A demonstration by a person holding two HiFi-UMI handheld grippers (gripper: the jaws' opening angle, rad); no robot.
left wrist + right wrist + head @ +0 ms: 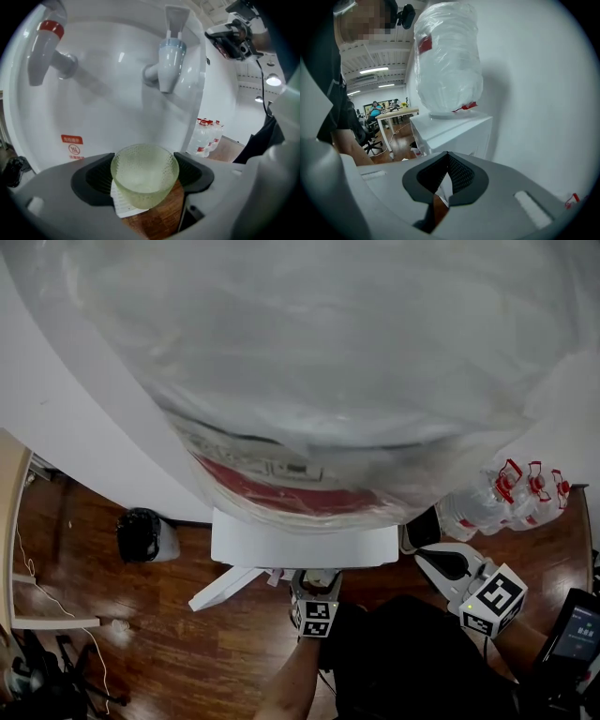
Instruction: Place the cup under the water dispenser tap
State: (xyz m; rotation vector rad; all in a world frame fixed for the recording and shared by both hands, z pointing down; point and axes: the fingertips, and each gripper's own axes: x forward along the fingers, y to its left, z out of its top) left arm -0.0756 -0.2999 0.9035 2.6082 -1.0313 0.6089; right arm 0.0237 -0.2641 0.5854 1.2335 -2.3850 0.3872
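Note:
My left gripper [144, 180] is shut on a pale green, dimpled glass cup [144, 173], held upright by its sides. The cup hangs just above the white drip grille [123, 202] of the water dispenser [117, 108]. The blue tap [169, 63] is above it and slightly to the right; the red tap [44, 47] is far to the upper left. In the head view the left gripper [316, 579] sits against the dispenser's front [300, 545], under the big wrapped water bottle [319, 371]. My right gripper [442, 562] [448, 161] is off to the right, shut and empty.
Several spare water bottles with red caps [511, 493] [206, 138] stand on the wooden floor to the dispenser's right. A black bin bag [145, 535] lies to its left by the wall. A handheld screen [577, 634] is at the lower right edge.

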